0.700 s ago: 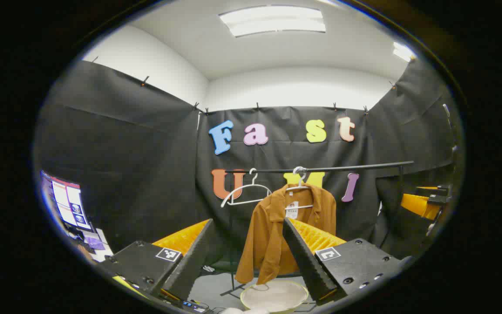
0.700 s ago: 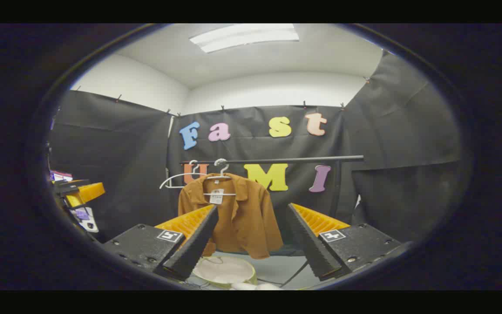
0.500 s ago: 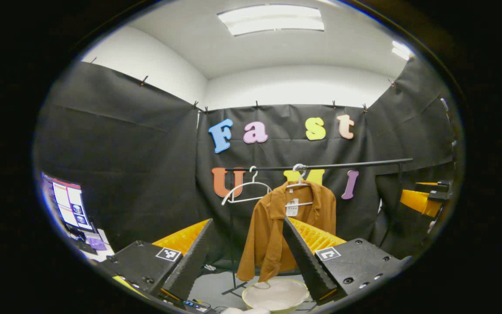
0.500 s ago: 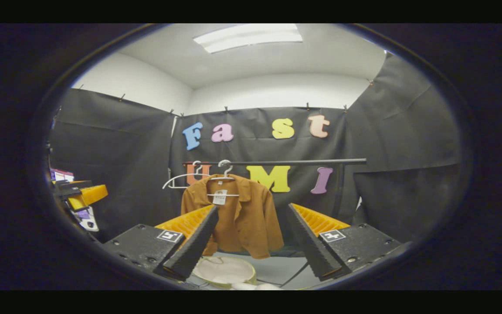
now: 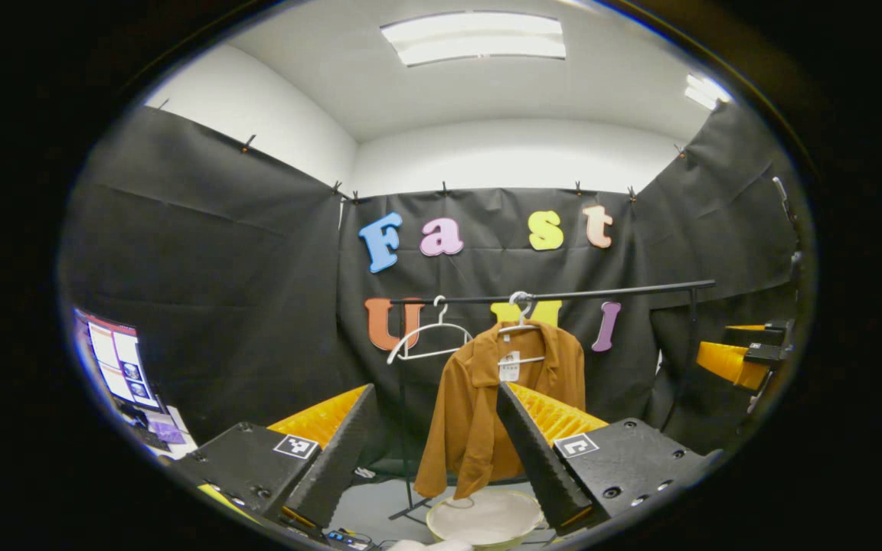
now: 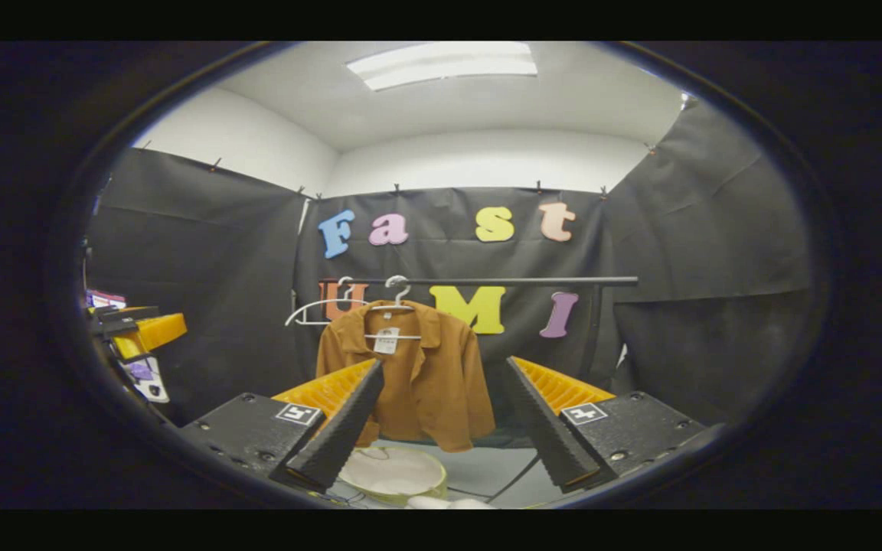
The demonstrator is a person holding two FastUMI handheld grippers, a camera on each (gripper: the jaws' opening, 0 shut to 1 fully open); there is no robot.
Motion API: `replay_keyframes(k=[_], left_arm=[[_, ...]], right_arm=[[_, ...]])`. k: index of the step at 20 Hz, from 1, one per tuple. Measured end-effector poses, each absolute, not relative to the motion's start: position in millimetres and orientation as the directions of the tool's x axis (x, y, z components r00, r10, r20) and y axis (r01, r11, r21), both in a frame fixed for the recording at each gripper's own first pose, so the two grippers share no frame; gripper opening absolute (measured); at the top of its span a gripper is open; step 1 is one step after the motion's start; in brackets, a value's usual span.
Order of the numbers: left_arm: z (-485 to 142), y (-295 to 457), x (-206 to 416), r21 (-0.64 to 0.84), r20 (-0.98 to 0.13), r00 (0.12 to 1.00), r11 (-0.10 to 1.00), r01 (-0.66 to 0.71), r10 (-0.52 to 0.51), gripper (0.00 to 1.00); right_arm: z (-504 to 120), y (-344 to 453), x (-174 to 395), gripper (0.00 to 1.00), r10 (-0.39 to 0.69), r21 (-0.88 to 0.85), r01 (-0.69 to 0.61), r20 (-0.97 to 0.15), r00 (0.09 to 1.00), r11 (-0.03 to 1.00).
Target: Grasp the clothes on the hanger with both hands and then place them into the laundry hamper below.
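Black cloth is walling the booth on three sides, white ceiling above. Rail (image 5: pixel 556 293) is running across the back wall; shirt (image 5: pixel 487 405) is hanging from it on a hanger (image 5: pixel 521 312), with a bare hanger (image 5: pixel 429 340) just beside. Hamper (image 5: pixel 487 519) is sitting on the floor directly under the shirt's hem.

Left hand-held gripper (image 5: pixel 433 428) is standing wide, holding nothing, well short of the shirt. Right hand-held gripper (image 6: pixel 445 405) is likewise gaping wide and empty, the shirt (image 6: pixel 410 375) showing between its fingers, hamper (image 6: pixel 391 474) low between them. In the left gripper view the right unit is showing at the far right edge.

Step in hand, by my reading: the approach, no grasp made yet. Next move is calling for both grippers to close in on the shirt's shoulders, one per side, and pinch cloth rather than hanger.

Room: open floor in front of the rail. Watching the bare hanger, the rail stand's foot and cables near the hamper.
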State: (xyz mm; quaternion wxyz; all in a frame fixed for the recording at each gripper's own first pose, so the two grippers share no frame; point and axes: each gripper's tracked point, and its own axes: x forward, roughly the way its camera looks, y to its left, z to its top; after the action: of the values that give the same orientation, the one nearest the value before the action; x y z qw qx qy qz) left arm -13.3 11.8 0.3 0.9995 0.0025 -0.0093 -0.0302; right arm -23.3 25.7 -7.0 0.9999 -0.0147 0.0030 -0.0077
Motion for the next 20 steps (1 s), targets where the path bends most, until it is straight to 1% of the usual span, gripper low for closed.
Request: replay_keyframes(k=[5,6,11,14,15,17,20], left_arm=[[-3.4,9.5,-8.7,0.002,0.03,0.996,0.996,0.088,-0.089,1.0],[-4.8,6.3,-6.1,-0.003,0.028,0.995,0.995,0.099,-0.099,1.0],[-16.1,-6.8,12.0,-0.039,0.041,0.991,0.991,0.127,-0.125,1.0],[-35.1,-20.6,34.4,-0.038,0.013,0.988,0.987,0.153,-0.153,1.0],[-41.3,-22.4,41.5,-0.036,0.006,0.989,0.988,0.151,-0.151,1.0],[-50.9,-27.2,59.7,-0.019,0.003,0.991,0.991,0.132,-0.132,1.0],[-61.4,-45.3,94.0,0.0,0.022,0.991,0.992,0.129,-0.129,1.0]], right_arm=[[-14.3,31.3,-23.5,1.0,-0.022,-0.038,0.022,-0.018,1.0,0.999],[-17.7,32.3,-21.7,0.99,-0.02,-0.044,0.019,-0.023,1.0,0.999],[-32.4,30.2,-3.5,1.0,-0.015,-0.054,0.012,-0.05,0.999,0.998],[-47.2,27.0,21.4,0.99,0.001,-0.039,-0.003,-0.068,0.998,0.999],[-54.0,28.5,34.9,1.0,0.011,-0.033,-0.013,-0.074,0.997,0.999],[-67.7,25.5,61.3,0.99,0.022,-0.032,-0.025,-0.087,0.996,0.999],[-80.0,17.5,99.8,0.99,0.042,-0.024,-0.045,-0.098,0.994,0.999]])
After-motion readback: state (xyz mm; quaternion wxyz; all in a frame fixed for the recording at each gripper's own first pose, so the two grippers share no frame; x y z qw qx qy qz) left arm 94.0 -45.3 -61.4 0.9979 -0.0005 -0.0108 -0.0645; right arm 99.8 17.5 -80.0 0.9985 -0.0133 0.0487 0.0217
